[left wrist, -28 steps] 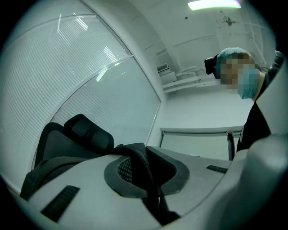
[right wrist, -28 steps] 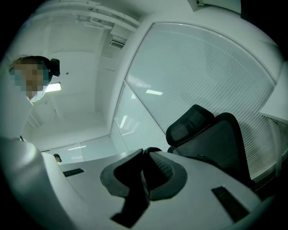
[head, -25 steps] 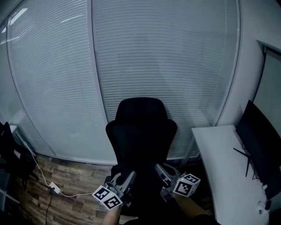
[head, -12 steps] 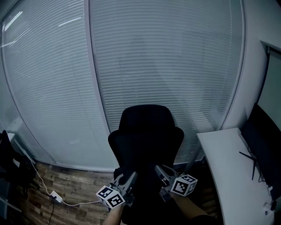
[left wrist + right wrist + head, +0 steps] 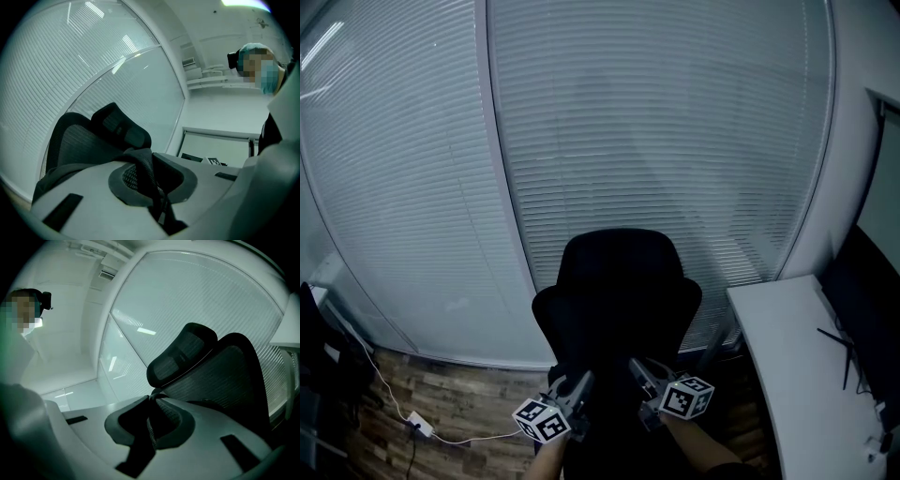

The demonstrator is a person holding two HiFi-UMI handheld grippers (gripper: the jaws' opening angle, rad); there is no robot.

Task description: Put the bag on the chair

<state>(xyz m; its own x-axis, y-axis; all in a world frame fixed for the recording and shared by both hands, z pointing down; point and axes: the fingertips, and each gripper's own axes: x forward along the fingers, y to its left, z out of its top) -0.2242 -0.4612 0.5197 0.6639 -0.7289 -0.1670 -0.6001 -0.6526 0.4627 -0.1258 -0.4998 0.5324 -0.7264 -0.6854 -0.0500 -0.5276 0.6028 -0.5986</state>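
A black office chair [image 5: 617, 300] stands in front of me, its back against the blinds. In the head view my left gripper [image 5: 581, 386] and right gripper [image 5: 639, 370] sit low over the seat, close together. Each is shut on a dark strap of the bag. The left gripper view shows the strap [image 5: 146, 165] pinched between the jaws, with the chair [image 5: 89, 136] behind it. In the right gripper view another strap [image 5: 151, 426] is pinched the same way before the chair [image 5: 220, 371]. The bag's body is dark against the seat and I cannot make it out.
A wall of closed blinds [image 5: 628, 122] runs behind the chair. A white desk [image 5: 778, 356] with a dark monitor [image 5: 874, 300] stands at the right. On the wood floor at left lie a white cable and adapter [image 5: 417, 424]; dark gear [image 5: 319, 347] stands at the far left.
The head view has tipped up a little, so the chair sits lower and further right in frame. Both grippers keep the same grip and have edged slightly right with it.
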